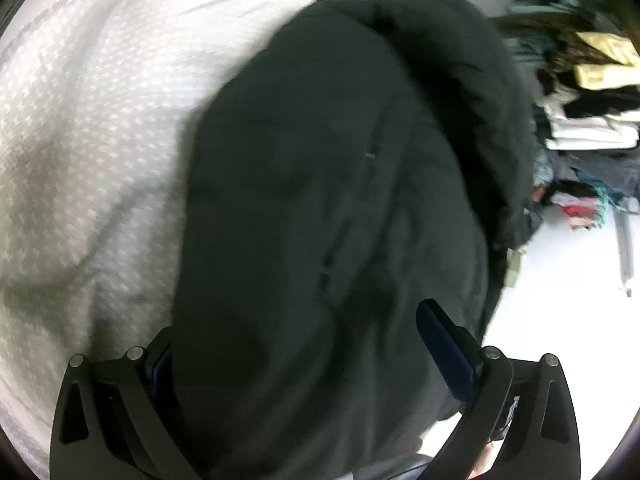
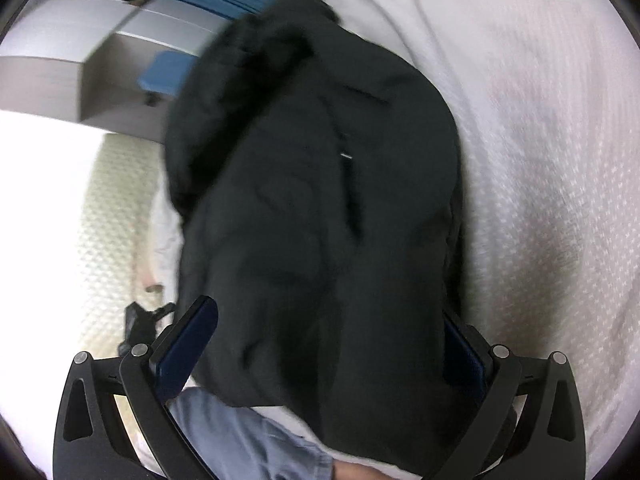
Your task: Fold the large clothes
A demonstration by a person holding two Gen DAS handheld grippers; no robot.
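Note:
A large black jacket (image 1: 340, 184) with a zip lies bundled on a white patterned bedsheet (image 1: 88, 152). My left gripper (image 1: 296, 344) is wide open, and the jacket's near end bulges between its fingers; the right finger (image 1: 444, 344) shows, the left one is mostly hidden behind cloth. In the right wrist view the same jacket (image 2: 320, 200) fills the centre. My right gripper (image 2: 328, 344) is also wide open around the jacket's near end, its left finger (image 2: 188, 340) clear of the cloth. Both views are blurred by motion.
A heap of mixed clothes (image 1: 588, 120) lies on the white floor to the right of the bed. A grey cabinet with blue items (image 2: 160, 40) stands beyond the bed's edge. A person's denim-clad leg (image 2: 240, 440) is below the right gripper.

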